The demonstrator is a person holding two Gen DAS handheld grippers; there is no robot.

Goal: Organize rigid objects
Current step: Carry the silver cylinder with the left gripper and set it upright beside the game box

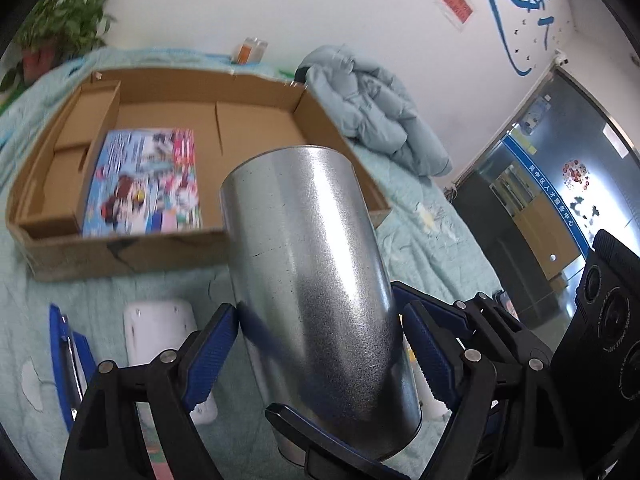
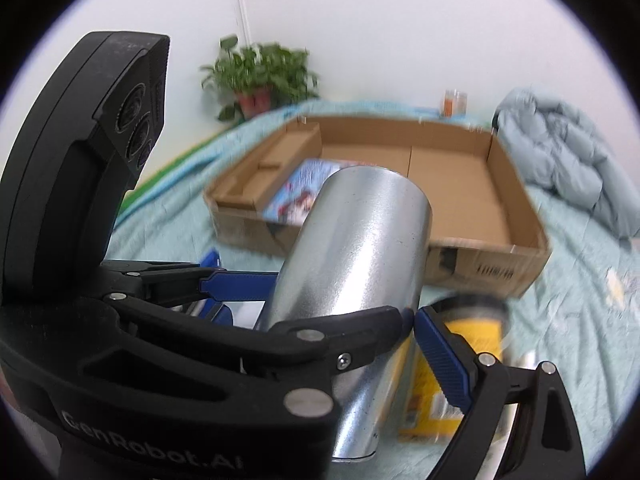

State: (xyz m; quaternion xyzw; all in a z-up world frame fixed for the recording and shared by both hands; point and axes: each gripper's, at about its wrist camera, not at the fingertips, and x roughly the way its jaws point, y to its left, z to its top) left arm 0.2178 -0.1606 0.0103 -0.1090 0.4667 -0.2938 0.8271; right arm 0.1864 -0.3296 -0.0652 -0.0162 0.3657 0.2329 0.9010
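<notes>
A shiny metal cylinder [image 1: 316, 272] is held up above the bed, tilted toward a shallow cardboard box [image 1: 248, 120]. My left gripper [image 1: 320, 328] is shut on the cylinder's lower part with its blue pads on either side. My right gripper [image 2: 408, 316] also grips the same cylinder [image 2: 360, 248] lower down; it shows in the left wrist view [image 1: 440, 344] at the cylinder's right. A colourful book [image 1: 148, 184] lies inside the box at its left, also seen in the right wrist view [image 2: 296, 196].
A white device [image 1: 156, 328] and a blue-edged item [image 1: 64, 356] lie on the teal bedspread [image 1: 424, 240] near me. A yellow can [image 2: 476, 344] lies right of the cylinder. A bundled jacket [image 1: 368, 108] lies right of the box. A potted plant [image 2: 260, 76] stands at the back.
</notes>
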